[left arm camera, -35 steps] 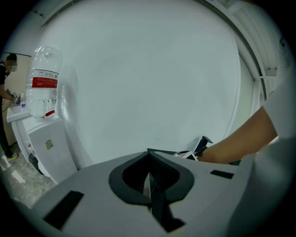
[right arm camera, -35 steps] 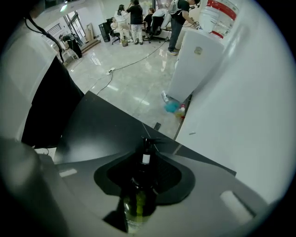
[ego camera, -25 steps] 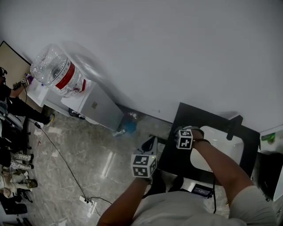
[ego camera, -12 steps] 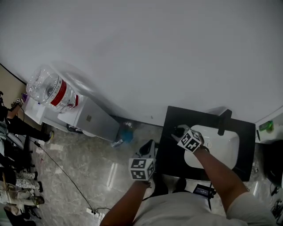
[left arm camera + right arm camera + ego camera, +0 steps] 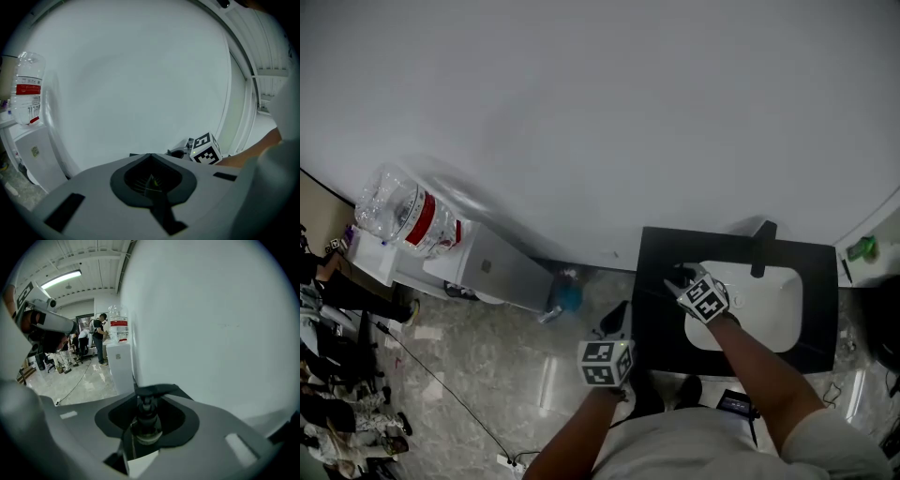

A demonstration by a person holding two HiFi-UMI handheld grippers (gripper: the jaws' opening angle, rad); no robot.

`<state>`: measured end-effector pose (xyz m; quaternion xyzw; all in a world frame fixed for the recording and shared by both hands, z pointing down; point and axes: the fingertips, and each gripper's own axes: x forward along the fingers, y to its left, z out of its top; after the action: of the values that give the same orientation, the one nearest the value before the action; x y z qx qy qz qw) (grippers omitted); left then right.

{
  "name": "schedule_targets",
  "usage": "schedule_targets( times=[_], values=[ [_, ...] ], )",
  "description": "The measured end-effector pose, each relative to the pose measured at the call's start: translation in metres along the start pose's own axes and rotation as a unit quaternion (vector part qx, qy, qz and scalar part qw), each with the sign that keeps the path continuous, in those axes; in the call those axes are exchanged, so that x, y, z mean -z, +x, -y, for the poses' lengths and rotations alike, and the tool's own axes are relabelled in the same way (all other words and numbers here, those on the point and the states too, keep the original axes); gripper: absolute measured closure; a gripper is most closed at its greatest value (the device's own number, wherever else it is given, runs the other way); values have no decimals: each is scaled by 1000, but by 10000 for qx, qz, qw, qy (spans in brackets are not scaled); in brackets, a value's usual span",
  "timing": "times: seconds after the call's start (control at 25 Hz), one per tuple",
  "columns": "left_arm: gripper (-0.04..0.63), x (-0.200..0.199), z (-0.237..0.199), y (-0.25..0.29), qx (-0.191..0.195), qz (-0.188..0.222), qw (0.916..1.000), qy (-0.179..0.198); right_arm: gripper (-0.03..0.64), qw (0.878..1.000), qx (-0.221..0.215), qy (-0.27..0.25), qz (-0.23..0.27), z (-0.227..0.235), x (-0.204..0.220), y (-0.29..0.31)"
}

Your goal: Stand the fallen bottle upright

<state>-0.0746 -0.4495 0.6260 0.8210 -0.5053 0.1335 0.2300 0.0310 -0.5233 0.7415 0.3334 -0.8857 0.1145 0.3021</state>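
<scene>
While the jaws of your right gripper (image 5: 678,277) pinch the bottle (image 5: 146,423), having just been easing wider, its long axis runs along them, cap away from you, over the counter (image 5: 661,328) beside the sink (image 5: 769,314). Your left gripper (image 5: 151,179), jaws pressed together and empty, hangs off the counter, farther from the bottle.

surface: black counter (image 5: 659,323) | set in it: white basin (image 5: 773,309); black faucet (image 5: 759,248)

We've got a water dispenser (image 5: 492,274), jug (image 5: 403,208) on top; right of it a blue thing (image 5: 568,293), then a black sink counter (image 5: 659,323).
</scene>
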Motion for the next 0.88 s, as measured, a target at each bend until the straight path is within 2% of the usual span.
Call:
schedule_targets(
  times=[0.16,0.32,0.4,0.52,0.72,0.88],
  values=[
    [589,-3,11,-1,-2,67,10000,-20,462,9997,-118,-5,-200,-2,6,-10],
    [589,-12,23,-5,4,212,9998,-45,468,9999,-59,116,-51,-9,5,-43],
    [589,-21,29,-7,5,322,9995,-68,553,9997,-67,139,182,-14,-7,-65],
    [589,-43,39,-10,-49,582,9983,-77,614,9978,-25,96,648,-16,-40,-106],
    [589,-89,73,-25,-58,1085,9940,134,615,9882,172,243,1501,-34,-107,-182],
    [589,-130,99,-48,-44,1484,9886,268,615,9767,111,498,2083,-50,-150,-236]
  ],
)
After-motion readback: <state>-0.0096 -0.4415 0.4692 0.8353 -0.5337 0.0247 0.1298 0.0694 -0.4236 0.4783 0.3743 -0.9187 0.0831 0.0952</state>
